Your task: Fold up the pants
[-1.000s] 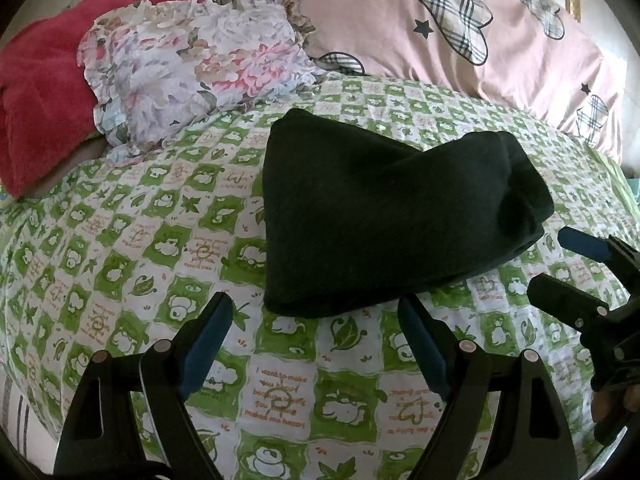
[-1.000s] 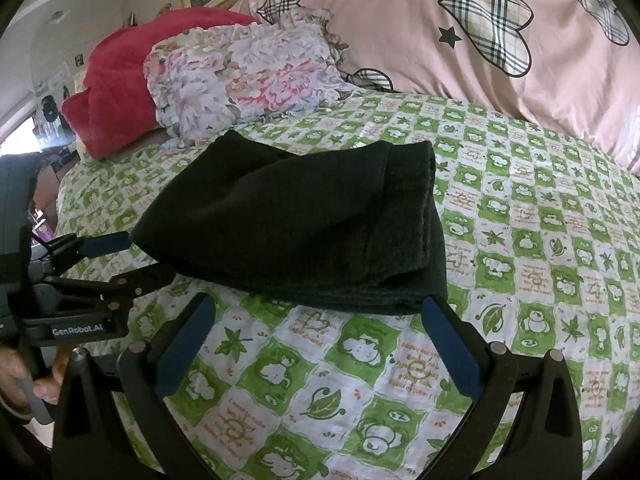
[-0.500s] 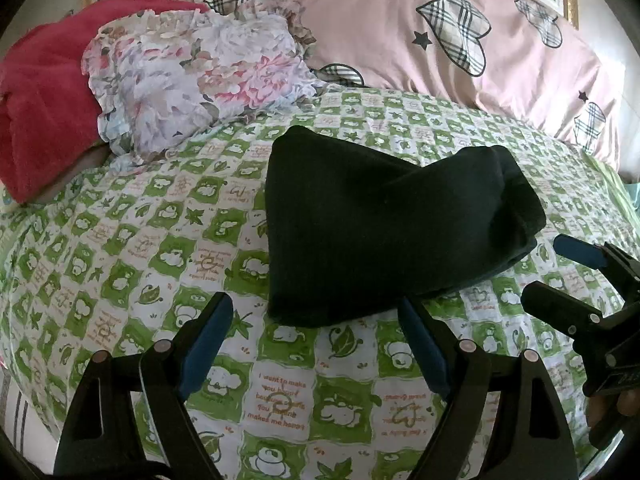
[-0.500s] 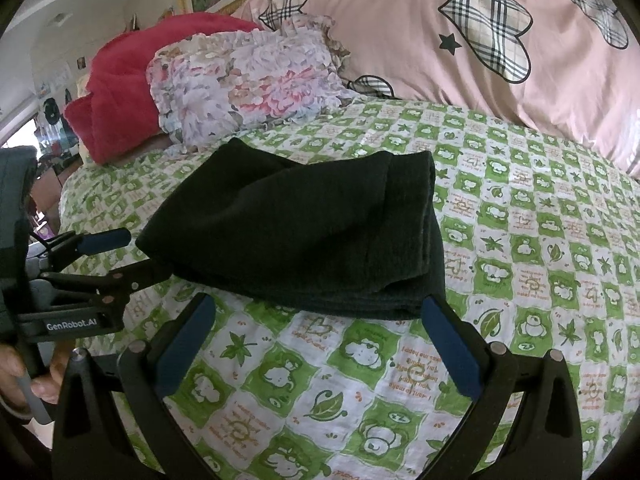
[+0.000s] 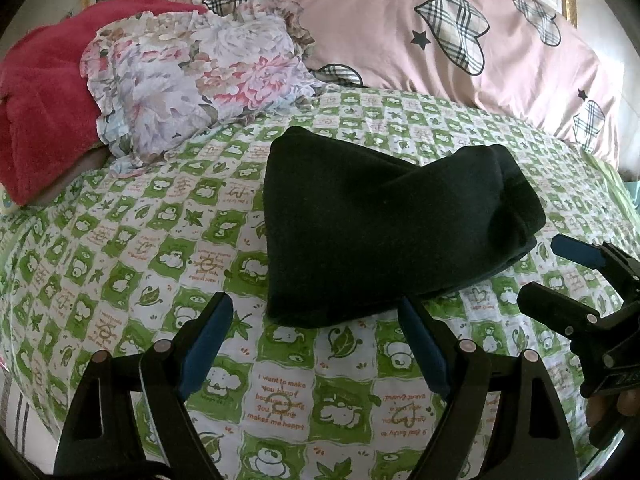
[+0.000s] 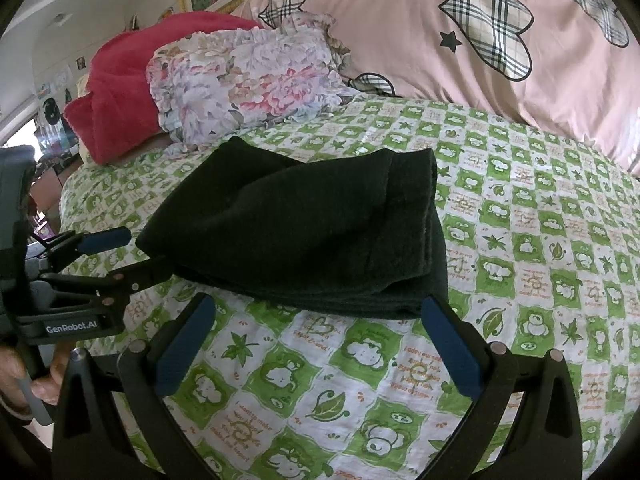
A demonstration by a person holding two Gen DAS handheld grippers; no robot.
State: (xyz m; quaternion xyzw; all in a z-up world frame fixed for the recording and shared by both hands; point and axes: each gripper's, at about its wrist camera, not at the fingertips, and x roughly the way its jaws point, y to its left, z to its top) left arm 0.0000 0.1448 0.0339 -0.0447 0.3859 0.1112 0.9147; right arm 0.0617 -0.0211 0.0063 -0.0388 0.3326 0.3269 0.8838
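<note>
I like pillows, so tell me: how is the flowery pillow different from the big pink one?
The flowery pillow has ruffled edges and a busy print of pink and white flowers; the pink pillow is plain pink with plaid hearts and small black stars. The flowery one looks smaller and leans on a red blanket; the pink one stretches across the back. Both lie at the head of the bed, beyond the folded pants.

**Bed: open sheet and obstructions**

- Pants (image 5: 380, 224): folded dark bundle mid-bed; bare sheet (image 5: 132, 248) on every side.
- Near edge: open strip of sheet between the pants and both grippers.
- Left side: floral pillow (image 5: 192, 80) and red blanket (image 5: 36, 112) fill the far corner.
- Far side: pink duvet (image 5: 400, 32) piled along the bed's far side.
- Right side: open sheet up to the duvet.
</note>
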